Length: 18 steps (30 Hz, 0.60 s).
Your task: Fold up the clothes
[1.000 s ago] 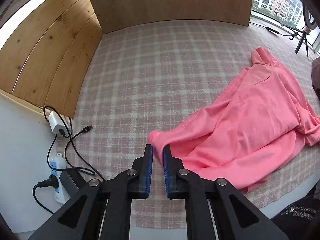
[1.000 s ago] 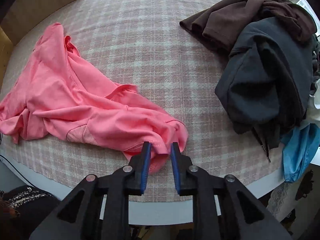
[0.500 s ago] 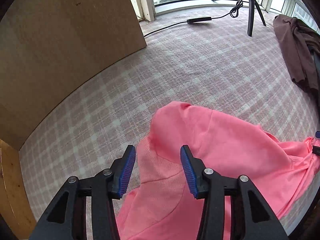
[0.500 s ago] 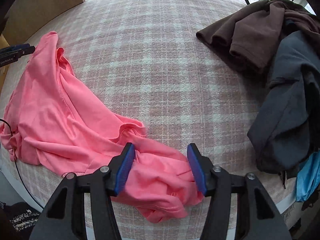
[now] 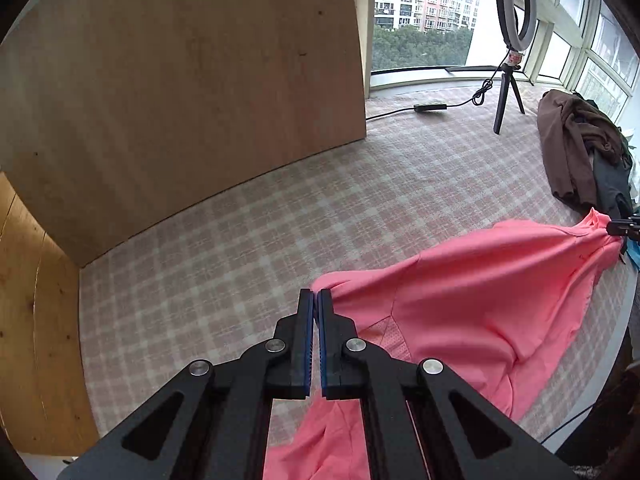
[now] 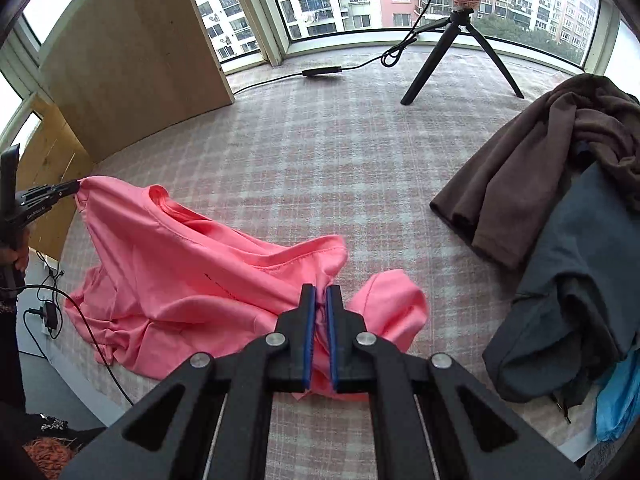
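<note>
While both my tongs clamp the pink shirt (image 6: 192, 280), it hangs stretched between them over the checked worktop (image 5: 240, 240). My left tongs (image 5: 316, 296) are nearly closed, blue pads pinching a bunched corner of the shirt at the tips, cloth draping off to the right and under the tongs. My right tongs (image 6: 321, 294) are also narrow, a fold of pink fabric squeezed between the pads. From the right wrist view my left tongs (image 6: 74, 188) show at the far left edge, holding the other end of the shirt raised, neckline just beside that grip. From the left wrist view my right tongs (image 5: 616, 227) show at the far right edge, pinching the shirt's far point. Middle of the shirt sags, its lower part crumpled on the worktop near the front edge. Pile of dark clothes (image 6: 560, 200) sits on the right side of the worktop, well apart from the shirt: brown on top, grey below, something blue (image 6: 618, 404) at the edge. Ring light on a tripod (image 6: 460, 40) stands at the back by the window. Wood panel (image 5: 180, 100) stands at back left. Cables and a plug (image 6: 48, 312) hang below the left edge.
</note>
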Tool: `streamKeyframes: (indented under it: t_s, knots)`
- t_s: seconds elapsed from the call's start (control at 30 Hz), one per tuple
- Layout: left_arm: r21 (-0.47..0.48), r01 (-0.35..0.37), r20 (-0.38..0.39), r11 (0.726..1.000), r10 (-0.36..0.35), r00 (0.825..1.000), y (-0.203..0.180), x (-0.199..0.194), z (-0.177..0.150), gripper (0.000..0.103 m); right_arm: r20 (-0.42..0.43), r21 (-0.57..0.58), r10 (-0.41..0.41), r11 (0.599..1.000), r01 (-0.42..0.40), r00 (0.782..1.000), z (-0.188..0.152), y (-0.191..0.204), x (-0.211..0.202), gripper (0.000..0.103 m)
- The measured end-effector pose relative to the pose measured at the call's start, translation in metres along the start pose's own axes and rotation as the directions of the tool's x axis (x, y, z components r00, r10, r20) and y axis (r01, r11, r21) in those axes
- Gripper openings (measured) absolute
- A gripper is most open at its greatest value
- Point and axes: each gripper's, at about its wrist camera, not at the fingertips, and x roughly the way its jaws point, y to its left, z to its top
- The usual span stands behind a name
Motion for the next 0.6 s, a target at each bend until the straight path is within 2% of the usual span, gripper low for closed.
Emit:
streamKeyframes:
  t_s: [0.07, 0.1, 0.17, 0.2, 0.23, 0.27, 0.37, 0.4, 0.43, 0.47, 0.53, 0.6]
  knots:
    - [-0.039, 0.027, -0.062, 0.999, -0.03, 0.998, 0.019, -0.01, -0.04, 0.002, -0.058, -0.019, 0.043, 0.999, -0.044, 0.997, -0.008, 0.01, 0.007, 0.006]
    - [-0.039, 0.023, -0.117, 0.999, -0.027, 0.993, 0.022, -0.007, -0.061, 0.002, -0.116, -0.03, 0.036, 0.999, -0.04, 0.993, -0.018, 0.014, 0.02, 0.009]
    - [0.003, -0.065, -0.235, 0.998, 0.064, 0.97, 0.021, 0.008, -0.098, 0.003, -0.244, -0.082, -0.016, 0.997, -0.004, 0.97, -0.041, 0.023, 0.046, 0.022]
    - [0.026, -0.112, -0.282, 0.993, 0.115, 0.953, 0.02, 0.015, -0.114, 0.003, -0.275, -0.115, -0.061, 0.993, 0.031, 0.959, -0.05, 0.025, 0.055, 0.022]
    - [0.029, -0.131, -0.302, 0.991, 0.133, 0.944, 0.021, 0.019, -0.123, 0.002, -0.284, -0.128, -0.094, 0.99, 0.06, 0.954, -0.055, 0.024, 0.06, 0.022]
    - [0.014, -0.124, -0.303, 0.992, 0.122, 0.945, 0.021, 0.019, -0.127, 0.002, -0.284, -0.11, -0.098, 0.992, 0.07, 0.954, -0.056, 0.021, 0.061, 0.022]
    - [-0.029, -0.039, -0.225, 0.999, 0.031, 0.974, 0.006, 0.007, -0.114, 0.005, -0.243, -0.038, -0.041, 0.999, 0.033, 0.969, -0.049, 0.017, 0.053, 0.026]
    - [-0.012, -0.002, -0.197, 1.0, -0.001, 0.98, -0.005, 0.005, -0.106, 0.009, -0.225, -0.052, -0.046, 0.998, 0.035, 0.973, -0.046, 0.022, 0.05, 0.035]
    - [0.035, 0.025, -0.179, 0.999, -0.018, 0.984, -0.02, 0.006, -0.098, 0.018, -0.208, -0.089, -0.072, 0.995, 0.055, 0.976, -0.043, 0.028, 0.05, 0.042]
    - [0.085, 0.044, -0.165, 0.995, -0.03, 0.986, -0.036, 0.009, -0.089, 0.027, -0.19, -0.126, -0.099, 0.989, 0.076, 0.977, -0.04, 0.034, 0.05, 0.054]
    - [0.182, 0.05, -0.159, 0.982, -0.021, 0.987, -0.066, 0.022, -0.074, 0.035, -0.162, -0.201, -0.161, 0.971, 0.127, 0.974, -0.034, 0.039, 0.059, 0.057]
    - [0.234, 0.068, -0.183, 0.97, -0.024, 0.983, -0.087, 0.042, -0.064, 0.036, -0.181, -0.214, -0.193, 0.965, 0.153, 0.964, -0.031, 0.034, 0.072, 0.057]
